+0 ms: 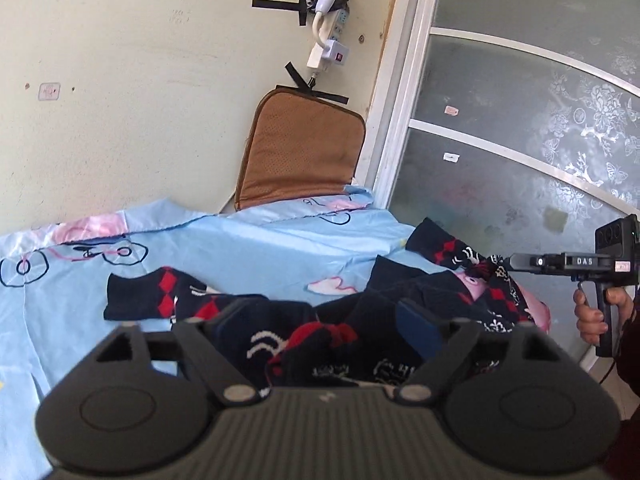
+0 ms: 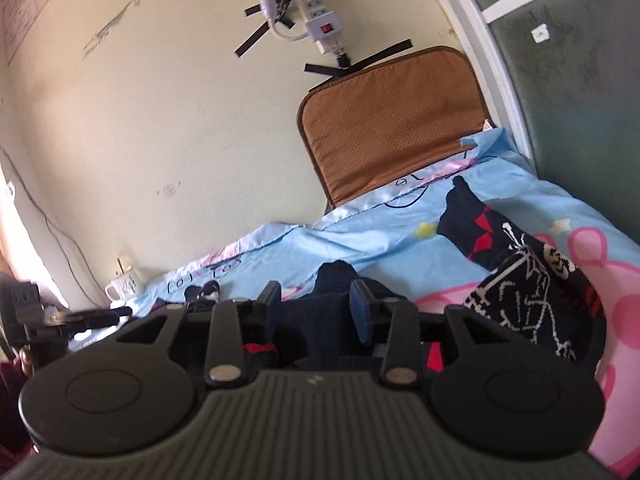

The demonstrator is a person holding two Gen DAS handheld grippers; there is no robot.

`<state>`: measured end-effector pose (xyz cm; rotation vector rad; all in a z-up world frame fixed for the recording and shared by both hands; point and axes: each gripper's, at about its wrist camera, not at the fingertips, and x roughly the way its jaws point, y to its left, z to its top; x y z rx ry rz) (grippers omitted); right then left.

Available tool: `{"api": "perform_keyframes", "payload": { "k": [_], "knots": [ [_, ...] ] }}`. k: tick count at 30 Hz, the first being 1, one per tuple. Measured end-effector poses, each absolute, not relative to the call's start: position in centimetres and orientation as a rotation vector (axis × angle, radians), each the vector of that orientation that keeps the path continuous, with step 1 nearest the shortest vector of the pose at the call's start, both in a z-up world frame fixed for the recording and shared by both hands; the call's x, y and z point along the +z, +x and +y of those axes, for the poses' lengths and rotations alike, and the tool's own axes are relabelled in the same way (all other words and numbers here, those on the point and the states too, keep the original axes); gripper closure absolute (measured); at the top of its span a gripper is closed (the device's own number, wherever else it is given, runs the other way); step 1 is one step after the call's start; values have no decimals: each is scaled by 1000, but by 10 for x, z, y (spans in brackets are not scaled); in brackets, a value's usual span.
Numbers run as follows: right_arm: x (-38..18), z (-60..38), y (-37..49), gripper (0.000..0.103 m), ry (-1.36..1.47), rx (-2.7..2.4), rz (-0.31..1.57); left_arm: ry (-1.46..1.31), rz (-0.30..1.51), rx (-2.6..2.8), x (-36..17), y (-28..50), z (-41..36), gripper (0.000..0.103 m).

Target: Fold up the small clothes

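A small navy knitted sweater point(image 1: 332, 344) with red diamonds and white patterns lies crumpled on the light blue sheet point(image 1: 248, 248). One sleeve point(image 1: 152, 296) stretches left and another sleeve point(image 1: 436, 240) points to the back right. My left gripper point(image 1: 320, 316) is open wide just over the middle of the bunched sweater, and its pads do not press the cloth. My right gripper point(image 2: 316, 300) is partly open with a navy fold point(image 2: 332, 276) of the sweater between its fingers. In the left wrist view the right gripper point(image 1: 516, 262) meets the sweater's right edge, held by a hand point(image 1: 592, 312).
A brown cushion point(image 1: 300, 152) leans on the wall behind the bed. A power strip point(image 2: 320, 20) and a bulb are taped above it. A frosted glass door point(image 1: 520, 140) runs along the right side. A mug point(image 2: 124, 286) stands at the far left by the wall.
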<state>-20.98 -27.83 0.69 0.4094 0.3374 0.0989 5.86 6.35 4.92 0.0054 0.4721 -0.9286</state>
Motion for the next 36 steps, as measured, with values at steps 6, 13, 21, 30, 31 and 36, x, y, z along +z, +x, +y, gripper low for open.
{"api": "perform_keyframes", "payload": {
  "k": [6, 13, 21, 30, 31, 36],
  "knots": [
    [-14, -234, -181, 52, 61, 129, 524, 124, 509, -985, 38, 58, 38, 9],
    [-16, -227, -198, 91, -92, 127, 526, 228, 570, -923, 20, 54, 31, 68],
    [-16, -273, -231, 91, 96, -41, 500, 156, 529, -924, 26, 30, 60, 75],
    [16, -262, -207, 46, 92, 71, 385, 144, 482, -906, 42, 23, 69, 13],
    [19, -257, -200, 41, 80, 103, 383, 143, 461, -926, 47, 21, 68, 10],
    [17, -236, -157, 39, 34, 279, 432, 231, 445, -974, 51, 23, 41, 8]
  ]
}}
